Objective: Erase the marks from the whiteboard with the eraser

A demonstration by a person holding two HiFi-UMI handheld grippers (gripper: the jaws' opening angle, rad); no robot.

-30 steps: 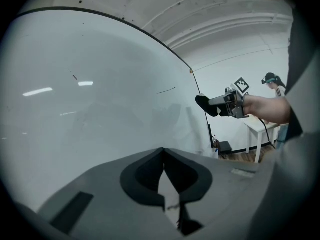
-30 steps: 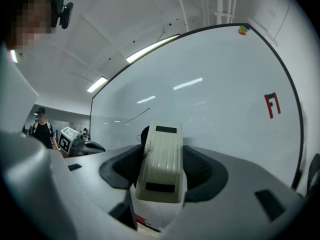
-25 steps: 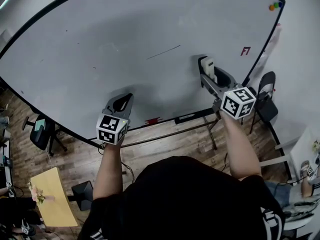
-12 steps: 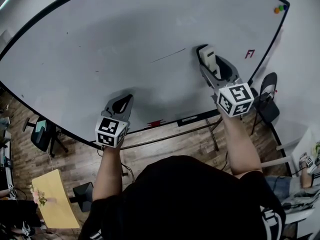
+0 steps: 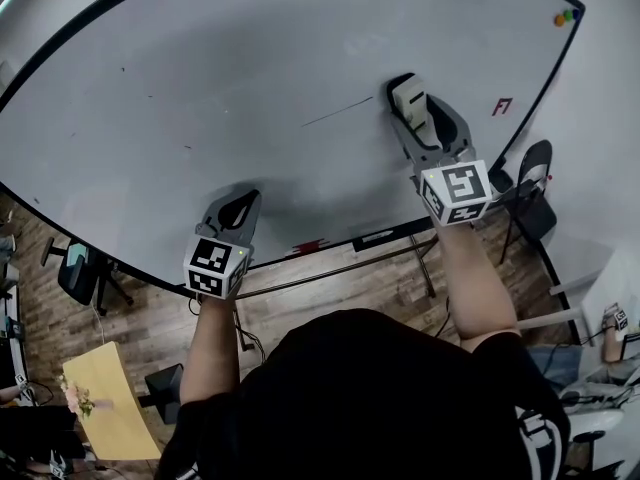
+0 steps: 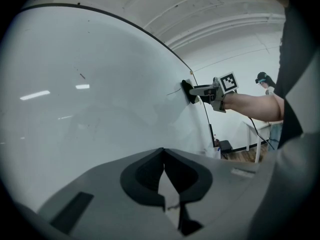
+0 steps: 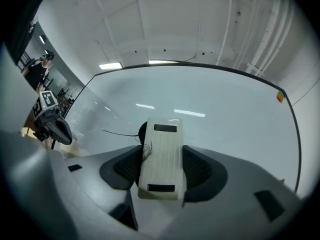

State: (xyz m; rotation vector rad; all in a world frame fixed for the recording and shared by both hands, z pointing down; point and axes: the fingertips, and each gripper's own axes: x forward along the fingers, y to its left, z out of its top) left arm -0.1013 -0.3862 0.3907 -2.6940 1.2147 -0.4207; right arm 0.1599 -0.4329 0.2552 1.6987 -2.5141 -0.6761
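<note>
A thin black line (image 5: 338,112) crosses the middle of the whiteboard (image 5: 200,88). My right gripper (image 5: 412,111) is shut on a cream eraser (image 5: 407,92), whose dark pad rests against the board at the line's right end. In the right gripper view the eraser (image 7: 161,156) sits lengthwise between the jaws, with the line (image 7: 120,133) running off to its left. My left gripper (image 5: 244,198) is shut and holds nothing, low on the board near its bottom edge. From the left gripper view (image 6: 163,156) the eraser (image 6: 187,90) shows far off on the board.
A small red mark (image 5: 502,106) sits near the board's right edge, and coloured magnets (image 5: 567,15) at its top right corner. A red item (image 5: 308,245) lies on the tray below. Behind the board stand a chair (image 5: 530,198) and wooden floor (image 5: 330,288).
My right gripper has carried the eraser up and to the left, closer to the black line's right end. The left gripper has drifted slightly down and left.
</note>
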